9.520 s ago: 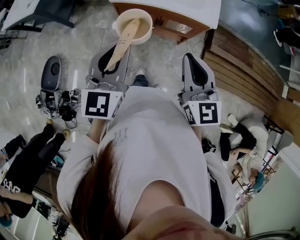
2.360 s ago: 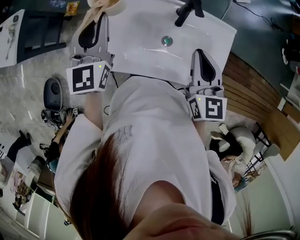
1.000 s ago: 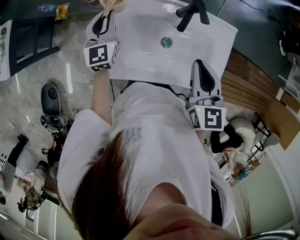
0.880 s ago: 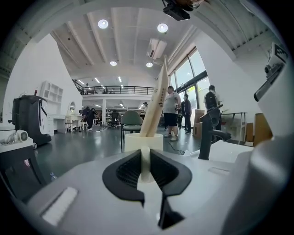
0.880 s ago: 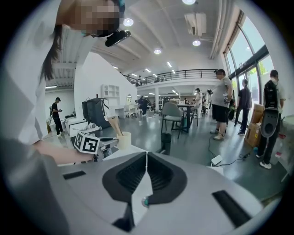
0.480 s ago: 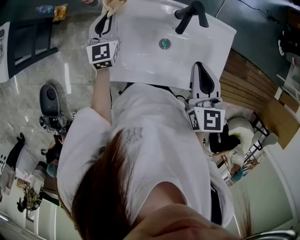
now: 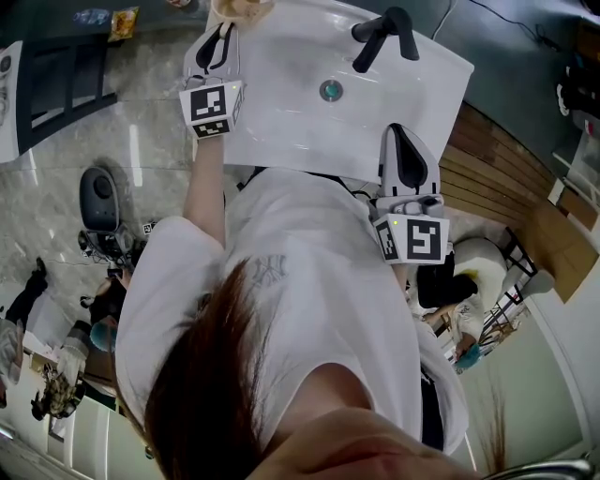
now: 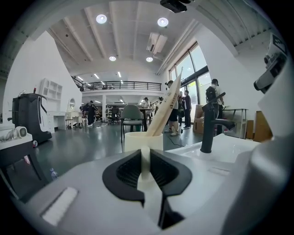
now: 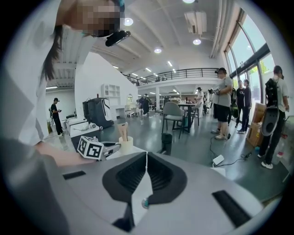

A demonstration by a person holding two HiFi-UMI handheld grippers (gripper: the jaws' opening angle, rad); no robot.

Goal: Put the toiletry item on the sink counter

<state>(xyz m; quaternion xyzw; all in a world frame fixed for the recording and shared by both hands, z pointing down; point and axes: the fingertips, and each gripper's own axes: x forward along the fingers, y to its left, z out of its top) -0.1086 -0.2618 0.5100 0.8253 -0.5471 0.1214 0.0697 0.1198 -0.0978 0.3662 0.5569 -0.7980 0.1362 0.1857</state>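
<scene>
A cream cup (image 8: pixel 143 141) with a tan toothpaste tube (image 8: pixel 166 108) leaning in it is pinched by its near wall in my left gripper (image 8: pixel 145 158), which is shut on it. In the head view the left gripper (image 7: pixel 225 30) and the cup (image 7: pixel 240 7) are at the far left corner of the white sink (image 7: pixel 281 150). Whether the cup rests on the counter I cannot tell. The right gripper (image 7: pixel 399 133) hangs over the sink's near right edge, its jaws together and empty. In the right gripper view its jaws (image 9: pixel 146 160) meet, and the cup (image 9: pixel 125 143) shows beyond.
A black faucet (image 7: pixel 380 33) rises at the back of the basin, and a drain (image 7: pixel 330 90) sits in its middle. A grey floor machine (image 7: pixel 98 197) lies left of the sink and wooden decking (image 7: pixel 497 159) to the right. Several people and a chair (image 8: pixel 132 117) are across the hall.
The person has walked up to the sink. The left gripper with the cup has gone to the sink's far left corner and sunk slightly in the last second. The right gripper has kept still.
</scene>
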